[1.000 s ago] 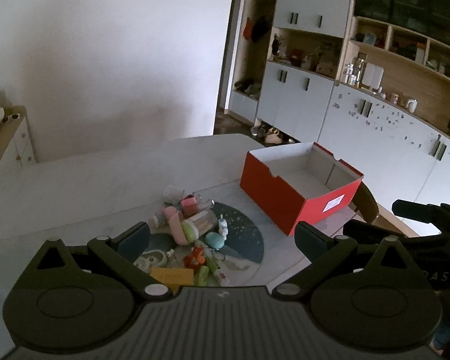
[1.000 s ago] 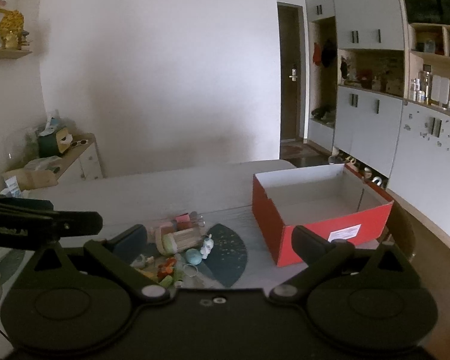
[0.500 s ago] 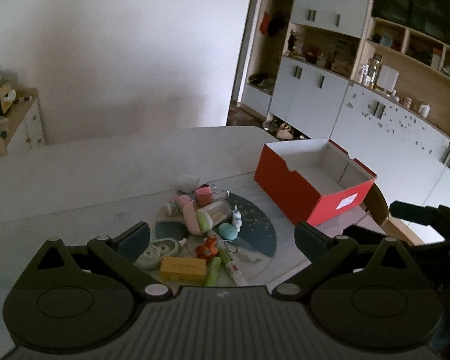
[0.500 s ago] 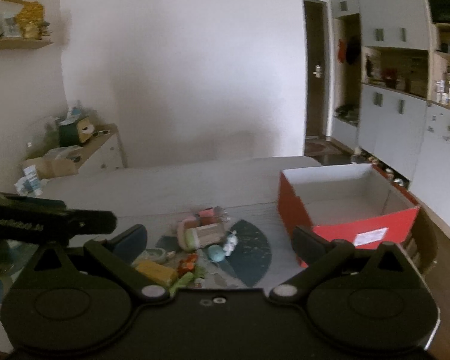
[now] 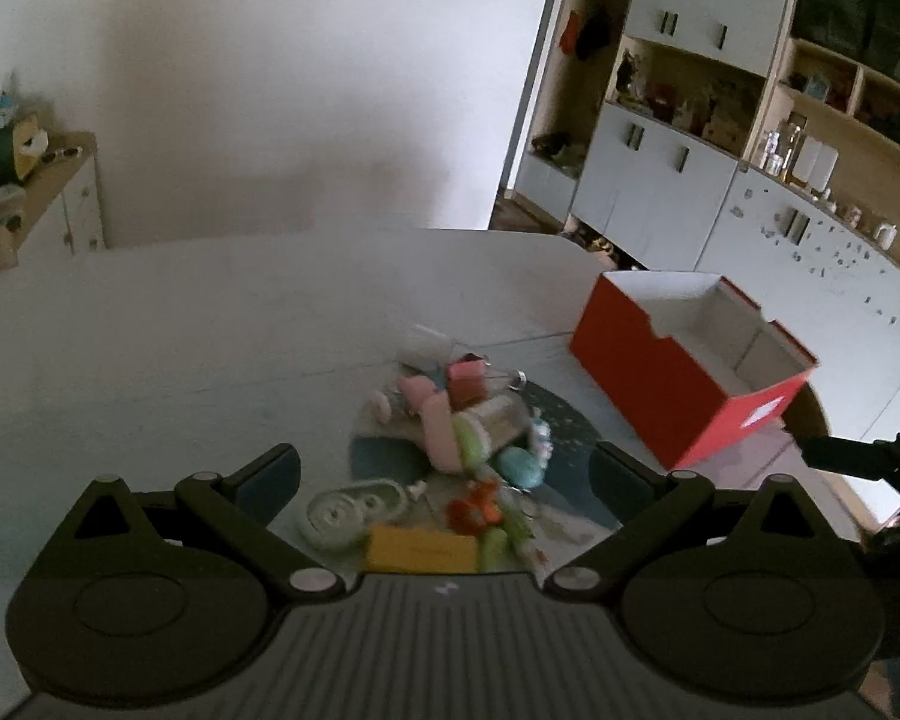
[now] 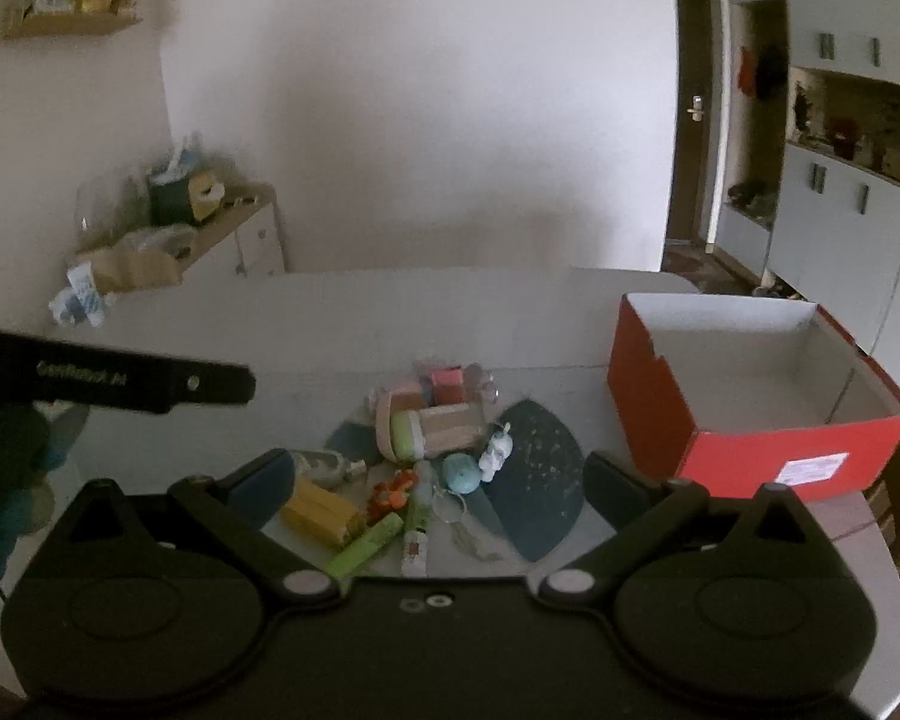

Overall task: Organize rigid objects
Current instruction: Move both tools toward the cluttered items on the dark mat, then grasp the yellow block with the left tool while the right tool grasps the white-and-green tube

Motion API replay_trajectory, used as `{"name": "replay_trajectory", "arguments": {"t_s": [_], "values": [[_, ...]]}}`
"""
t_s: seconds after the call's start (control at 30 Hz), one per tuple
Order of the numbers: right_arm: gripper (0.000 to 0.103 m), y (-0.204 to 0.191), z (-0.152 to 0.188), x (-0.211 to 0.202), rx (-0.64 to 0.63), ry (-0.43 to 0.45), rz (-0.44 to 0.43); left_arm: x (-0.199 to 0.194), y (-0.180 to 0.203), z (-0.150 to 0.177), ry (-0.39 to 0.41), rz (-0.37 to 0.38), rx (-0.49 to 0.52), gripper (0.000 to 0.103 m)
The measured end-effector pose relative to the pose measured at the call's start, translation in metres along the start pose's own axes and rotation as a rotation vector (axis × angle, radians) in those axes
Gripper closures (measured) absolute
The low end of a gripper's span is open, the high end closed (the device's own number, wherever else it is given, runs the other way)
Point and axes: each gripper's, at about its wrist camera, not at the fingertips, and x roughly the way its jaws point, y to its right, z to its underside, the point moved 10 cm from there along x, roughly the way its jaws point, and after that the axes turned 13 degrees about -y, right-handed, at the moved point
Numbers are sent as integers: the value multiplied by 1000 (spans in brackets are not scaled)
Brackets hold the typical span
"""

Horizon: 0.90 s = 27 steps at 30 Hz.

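A heap of small objects lies on a dark round mat [image 6: 540,480] on the white table: a clear bottle with a green cap [image 6: 435,429], a yellow block [image 6: 321,510], a teal round thing [image 6: 461,473], a green stick [image 6: 366,549] and a pink box [image 5: 467,378]. An open red box [image 6: 744,396], empty inside, stands to the right; it also shows in the left wrist view [image 5: 684,360]. My left gripper [image 5: 444,471] is open above the heap. My right gripper [image 6: 438,477] is open above it too. Both are empty.
The white table [image 5: 180,330] stretches left and back. A low sideboard [image 6: 222,234] with clutter stands by the far wall. Cabinets and shelves [image 5: 720,180] line the right side. The left gripper's body [image 6: 120,384] shows at the left of the right wrist view.
Both grippers have moved closer over the heap, and more of it now shows between the fingers. Both stayed open.
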Motion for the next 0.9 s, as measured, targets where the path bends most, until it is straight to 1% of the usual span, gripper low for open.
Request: {"name": "replay_trajectory", "arguments": {"t_s": [0.17,0.3,0.53,0.67,0.9], "values": [[3,-5,15,36,-39,-87,-34,33,-2,7,-36,16,-8,0],[6,-11,29,63,-57,-156,-49,58,0,18,-55,-2,29,0],[21,-12,46,99,-80,-247,-39,90,-5,36,-110,-39,49,0],[28,-12,50,114,-97,-269,-39,101,-6,42,-128,-50,75,0],[45,-13,55,134,-128,-308,-32,117,-11,46,-150,-77,93,1]]}}
